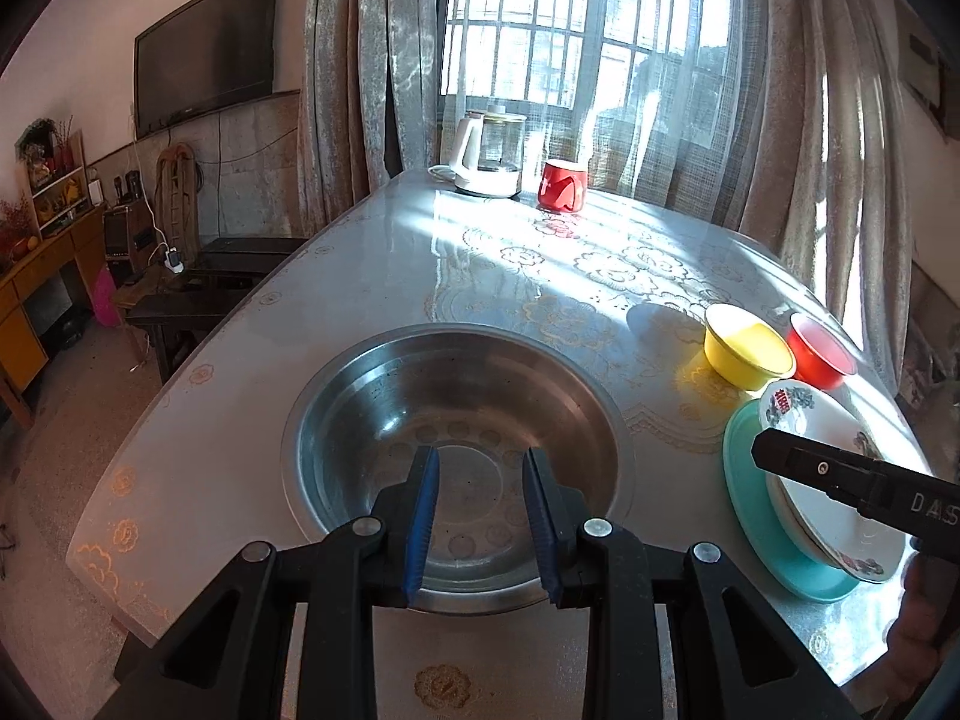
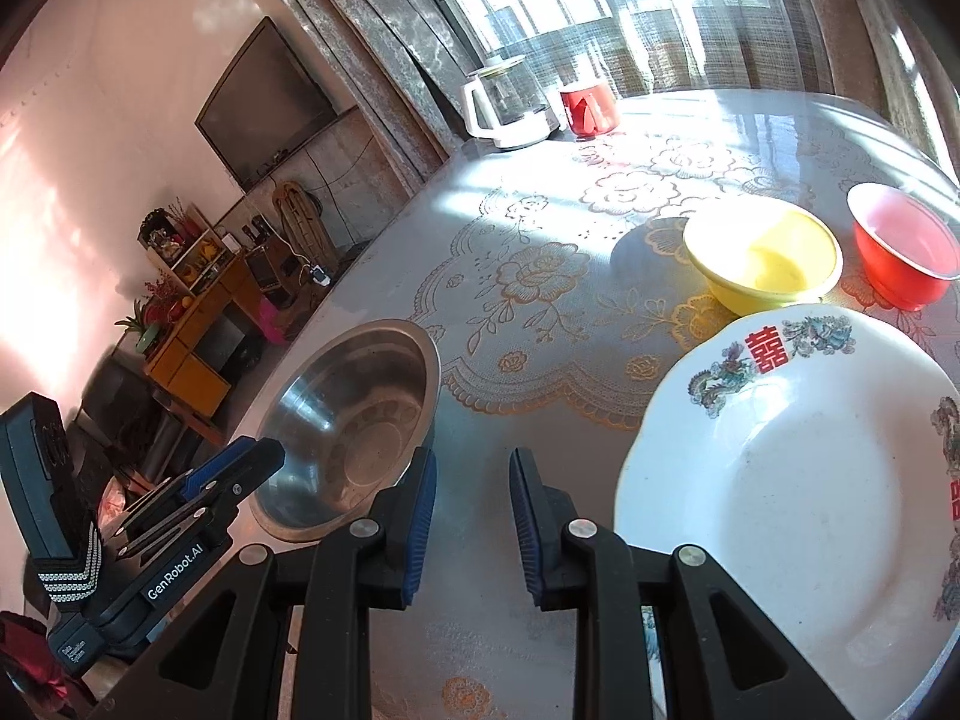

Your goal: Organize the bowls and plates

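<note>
The table (image 1: 360, 276) carries all the dishes. The steel basin (image 1: 459, 420) sits at its near edge. To the right of the basin lies the white plate (image 2: 798, 480) on a teal plate (image 1: 762, 516). Behind these stand the yellow bowl (image 1: 747, 354) and the red bowl (image 1: 819, 357). The left gripper (image 1: 480, 516) hangs over the basin and the right gripper (image 2: 471, 519) between the basin and the white plate; both are released and grasp nothing.

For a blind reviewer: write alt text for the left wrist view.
The open left gripper hovers over a steel basin on a floral table. To its right sit stacked plates, a yellow bowl and a red bowl.
</note>
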Tool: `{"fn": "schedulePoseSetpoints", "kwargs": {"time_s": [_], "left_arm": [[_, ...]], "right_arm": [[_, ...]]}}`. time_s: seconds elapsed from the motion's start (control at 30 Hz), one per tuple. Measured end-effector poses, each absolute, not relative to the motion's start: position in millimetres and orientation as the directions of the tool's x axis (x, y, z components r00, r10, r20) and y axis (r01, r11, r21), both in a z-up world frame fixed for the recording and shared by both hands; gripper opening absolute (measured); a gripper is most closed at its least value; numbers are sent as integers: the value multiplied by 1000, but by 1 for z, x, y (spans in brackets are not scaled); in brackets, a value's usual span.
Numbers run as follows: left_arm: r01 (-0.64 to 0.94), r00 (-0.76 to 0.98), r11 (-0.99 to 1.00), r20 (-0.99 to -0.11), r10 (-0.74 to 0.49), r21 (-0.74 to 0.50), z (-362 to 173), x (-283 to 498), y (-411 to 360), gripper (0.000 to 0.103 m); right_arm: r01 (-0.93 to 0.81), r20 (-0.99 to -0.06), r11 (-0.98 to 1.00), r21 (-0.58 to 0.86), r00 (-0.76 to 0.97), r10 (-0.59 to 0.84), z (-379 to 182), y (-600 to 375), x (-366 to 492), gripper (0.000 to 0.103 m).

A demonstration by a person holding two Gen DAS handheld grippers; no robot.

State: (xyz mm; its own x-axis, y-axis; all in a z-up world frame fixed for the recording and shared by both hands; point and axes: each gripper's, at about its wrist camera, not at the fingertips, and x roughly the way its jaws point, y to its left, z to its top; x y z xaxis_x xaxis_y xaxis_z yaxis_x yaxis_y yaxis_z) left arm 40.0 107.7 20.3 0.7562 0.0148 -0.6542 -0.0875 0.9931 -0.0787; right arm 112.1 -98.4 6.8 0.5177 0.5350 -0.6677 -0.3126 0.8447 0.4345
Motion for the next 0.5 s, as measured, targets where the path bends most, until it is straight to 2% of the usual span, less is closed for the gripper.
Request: {"fn": "schedulePoseSetpoints", "kwargs": {"time_s": [0.5], "left_arm": [[27,753,999,-657,-46,-39,27,56,60,30]], "right_arm": [[-161,-637,871,464,623,454,18,-173,118,28]]}}
